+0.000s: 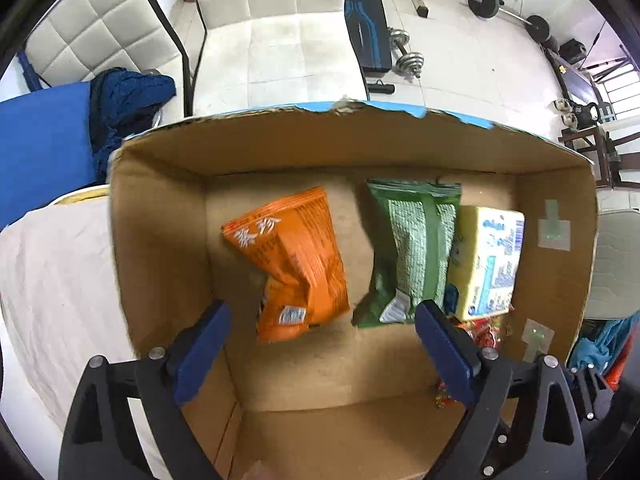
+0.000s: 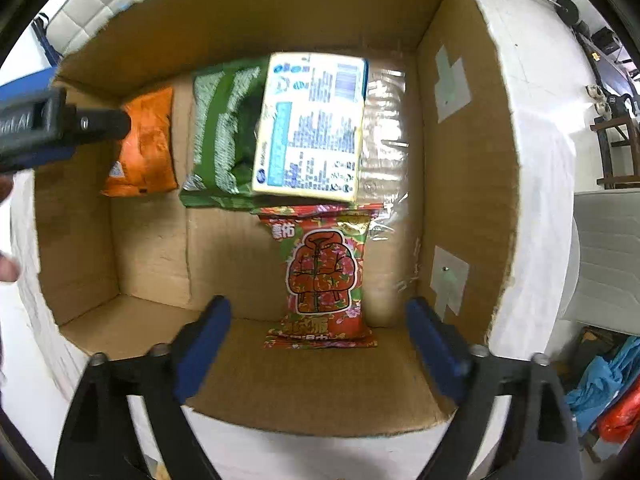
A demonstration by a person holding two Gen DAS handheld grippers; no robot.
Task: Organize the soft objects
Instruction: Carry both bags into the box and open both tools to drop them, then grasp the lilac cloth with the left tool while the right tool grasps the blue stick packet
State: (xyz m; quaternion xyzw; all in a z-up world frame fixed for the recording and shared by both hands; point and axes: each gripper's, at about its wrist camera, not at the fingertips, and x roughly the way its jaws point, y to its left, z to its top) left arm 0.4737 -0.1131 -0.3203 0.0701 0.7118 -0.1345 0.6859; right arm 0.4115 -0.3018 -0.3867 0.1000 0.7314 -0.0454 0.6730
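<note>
An open cardboard box [image 1: 160, 240] [image 2: 468, 160] holds soft packs. An orange snack bag [image 1: 292, 264] [image 2: 146, 144] lies at the left. A green pack [image 1: 412, 248] [image 2: 220, 132] lies beside it, with a yellow tissue pack [image 1: 486, 264] [image 2: 312, 128] partly on top. A red floral pack [image 2: 324, 276] [image 1: 486, 334] lies nearer the front. My left gripper [image 1: 320, 344] is open and empty above the box, and part of it shows at the left of the right wrist view [image 2: 60, 124]. My right gripper [image 2: 320, 344] is open and empty above the red pack.
The box stands on a white cloth-covered surface [image 1: 52, 280]. A blue cushion [image 1: 40, 144] and dark blue knit fabric [image 1: 128, 100] lie behind the box. White padded chairs [image 1: 272, 28], a bench and dumbbells [image 1: 404, 48] stand beyond. Blue and orange fabric [image 2: 608, 392] lies low at right.
</note>
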